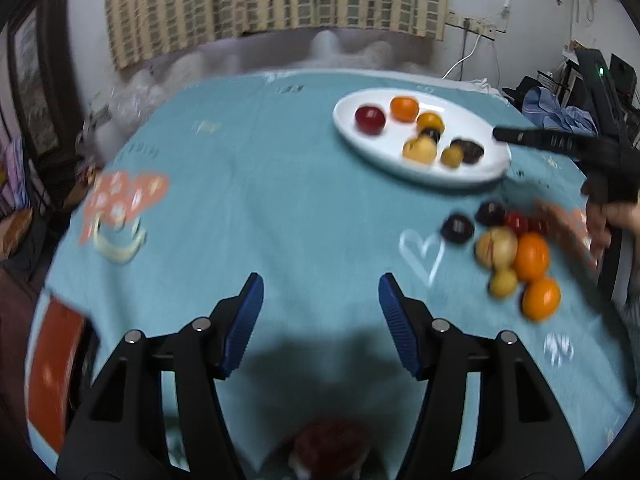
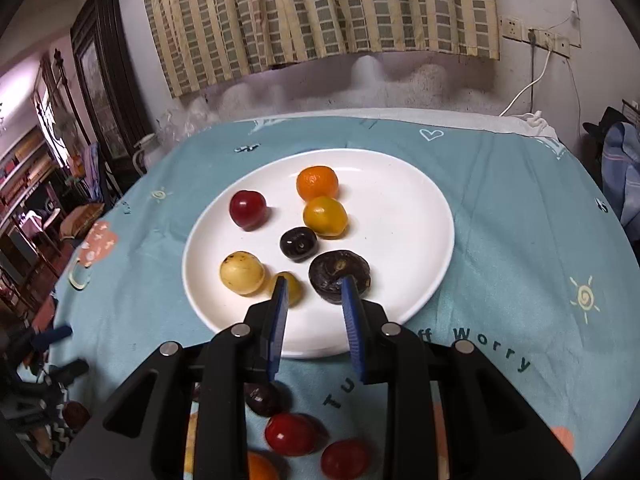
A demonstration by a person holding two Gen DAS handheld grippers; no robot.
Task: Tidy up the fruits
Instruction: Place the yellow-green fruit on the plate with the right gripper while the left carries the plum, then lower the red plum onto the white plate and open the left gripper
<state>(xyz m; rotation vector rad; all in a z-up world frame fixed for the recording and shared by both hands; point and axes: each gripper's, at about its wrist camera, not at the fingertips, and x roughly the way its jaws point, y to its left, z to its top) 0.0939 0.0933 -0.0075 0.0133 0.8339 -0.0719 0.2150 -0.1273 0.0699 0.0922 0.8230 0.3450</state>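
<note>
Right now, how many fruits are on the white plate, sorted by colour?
On the white plate:
Red fruit: 1
Orange fruit: 2
Yellow fruit: 2
Dark fruit: 2
Total: 7

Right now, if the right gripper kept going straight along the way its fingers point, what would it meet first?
Probably the white plate itself: the right gripper holds nothing and aims between the small yellow fruit and the dark wrinkled fruit. Depth is unclear, so it might graze either.
</note>
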